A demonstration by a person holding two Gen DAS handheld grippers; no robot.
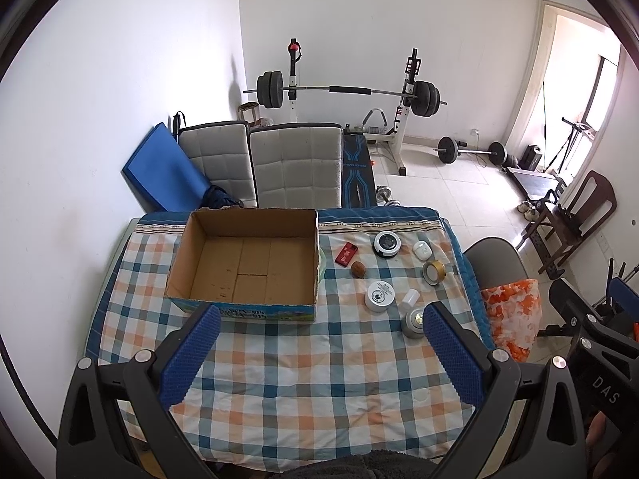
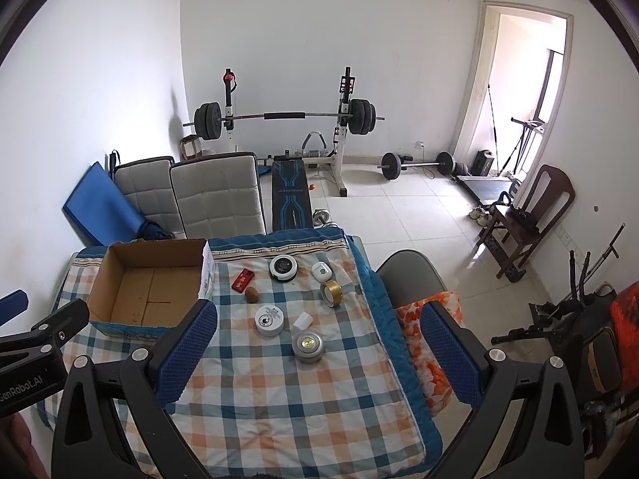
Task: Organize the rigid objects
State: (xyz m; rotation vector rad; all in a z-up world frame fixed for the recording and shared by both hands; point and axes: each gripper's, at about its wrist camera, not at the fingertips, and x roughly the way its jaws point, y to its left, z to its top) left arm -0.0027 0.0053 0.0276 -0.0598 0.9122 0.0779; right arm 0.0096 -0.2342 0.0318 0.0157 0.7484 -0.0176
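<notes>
An open, empty cardboard box (image 1: pixel 251 263) (image 2: pixel 147 287) stands on the left of the checked tablecloth (image 1: pixel 303 375). To its right lie a red flat case (image 1: pixel 346 255) (image 2: pixel 243 280), a brown nut-like ball (image 1: pixel 358 269) (image 2: pixel 251 294), a black-and-white round puck (image 1: pixel 386 244) (image 2: pixel 283 267), a white earbud case (image 1: pixel 422 250) (image 2: pixel 321 271), a gold tape roll (image 1: pixel 433 272) (image 2: pixel 331 293), a white jar (image 1: pixel 379 296) (image 2: pixel 270 320), a small white bottle (image 1: pixel 410 298) (image 2: pixel 302 321) and a silver round tin (image 1: pixel 414 322) (image 2: pixel 307 346). My left gripper (image 1: pixel 321 353) and right gripper (image 2: pixel 319 351) hover open above the near table, holding nothing.
Two padded chairs (image 1: pixel 279 163) stand behind the table, a blue mat (image 1: pixel 159 171) leaning at the left wall. A grey chair with an orange-white cushion (image 1: pixel 513 319) sits at the table's right edge. A barbell rack (image 1: pixel 347 92), loose weights and a wooden chair (image 2: pixel 527 215) fill the room behind.
</notes>
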